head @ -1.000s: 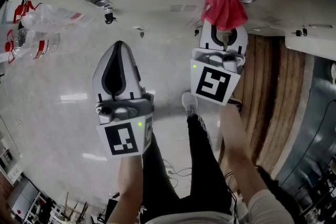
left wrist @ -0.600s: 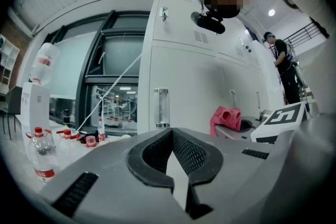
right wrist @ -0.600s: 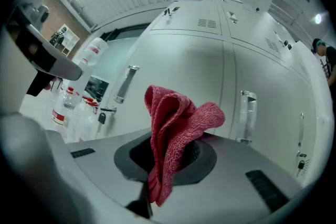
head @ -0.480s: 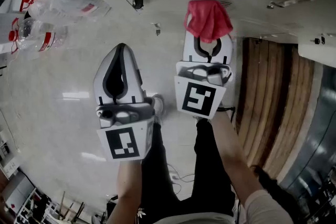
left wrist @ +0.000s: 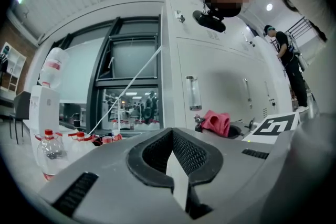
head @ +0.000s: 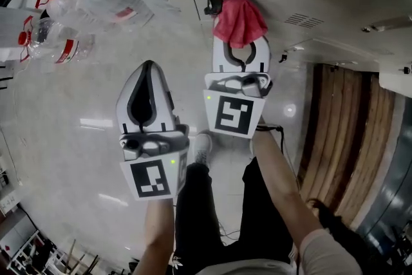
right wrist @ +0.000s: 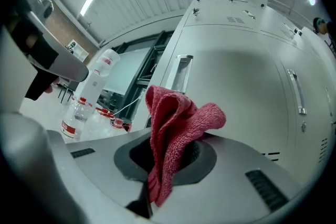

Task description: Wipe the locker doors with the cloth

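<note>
**Red cloth held up in front of the locker door**

My right gripper [head: 239,43] is closed on the red cloth [right wrist: 176,134]. The cloth is pinched between the two jaws and its folded upper part stands out above them. It is raised in front of a pale grey locker door [right wrist: 247,92], near the long vertical handle [right wrist: 180,74]; whether the cloth touches the door, I cannot tell. My left gripper [head: 147,67] is beside the right one and a little lower. Its jaws are pressed together and nothing is between them. To the left, some plastic water bottles [head: 84,3] with red caps stand together.
</note>
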A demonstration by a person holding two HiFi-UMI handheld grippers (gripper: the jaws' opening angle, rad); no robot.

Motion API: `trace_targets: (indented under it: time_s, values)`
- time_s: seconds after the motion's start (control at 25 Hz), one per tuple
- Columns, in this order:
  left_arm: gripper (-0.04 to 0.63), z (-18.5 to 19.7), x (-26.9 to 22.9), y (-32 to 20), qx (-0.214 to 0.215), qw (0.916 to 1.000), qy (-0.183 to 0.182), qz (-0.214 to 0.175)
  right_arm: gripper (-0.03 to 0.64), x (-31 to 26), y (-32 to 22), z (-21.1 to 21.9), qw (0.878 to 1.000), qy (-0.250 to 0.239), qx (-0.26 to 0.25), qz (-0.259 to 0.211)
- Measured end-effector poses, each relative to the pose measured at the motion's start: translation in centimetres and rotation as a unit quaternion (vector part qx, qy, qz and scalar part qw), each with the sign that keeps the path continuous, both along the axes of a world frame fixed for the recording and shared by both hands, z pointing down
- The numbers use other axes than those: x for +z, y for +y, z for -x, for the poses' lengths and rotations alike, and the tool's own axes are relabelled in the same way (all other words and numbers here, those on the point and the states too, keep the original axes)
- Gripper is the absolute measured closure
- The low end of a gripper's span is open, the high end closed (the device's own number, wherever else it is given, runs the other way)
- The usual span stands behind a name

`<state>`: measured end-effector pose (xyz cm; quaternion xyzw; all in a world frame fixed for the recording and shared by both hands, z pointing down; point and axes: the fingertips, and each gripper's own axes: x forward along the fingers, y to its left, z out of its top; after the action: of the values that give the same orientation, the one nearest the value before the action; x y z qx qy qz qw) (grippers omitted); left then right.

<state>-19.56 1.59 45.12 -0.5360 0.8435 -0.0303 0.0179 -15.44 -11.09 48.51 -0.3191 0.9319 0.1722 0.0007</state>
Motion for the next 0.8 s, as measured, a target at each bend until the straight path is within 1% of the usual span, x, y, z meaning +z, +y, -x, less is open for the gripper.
trace_targets:
  time_s: [0.2,0.36,0.64,0.8]
  values:
    - [0.578,0.7,-0.1,1.5,-0.004,0.9998,-0.014,0.010,0.586,0.5,1.0,2.1,1.000,0.008,-0.016,-0.002]
    - [0.580,1.5,-0.4,2.0,-0.014,0.9997,-0.018,0.003,0.586,0.2,1.5,3.0,1.000,0.005,-0.022,-0.006]
    - [0.580,0.2,-0.3,1.1,-0.006,0.9998,-0.019,0.005,0.586,0.5,0.7,2.3,1.000,0.008,-0.023,-0.012]
    - [0.580,-0.4,-0.4,0.3,-0.003,0.9997,-0.021,0.008,0.586,0.5,-0.3,1.0,1.000,0.012,-0.015,-0.016]
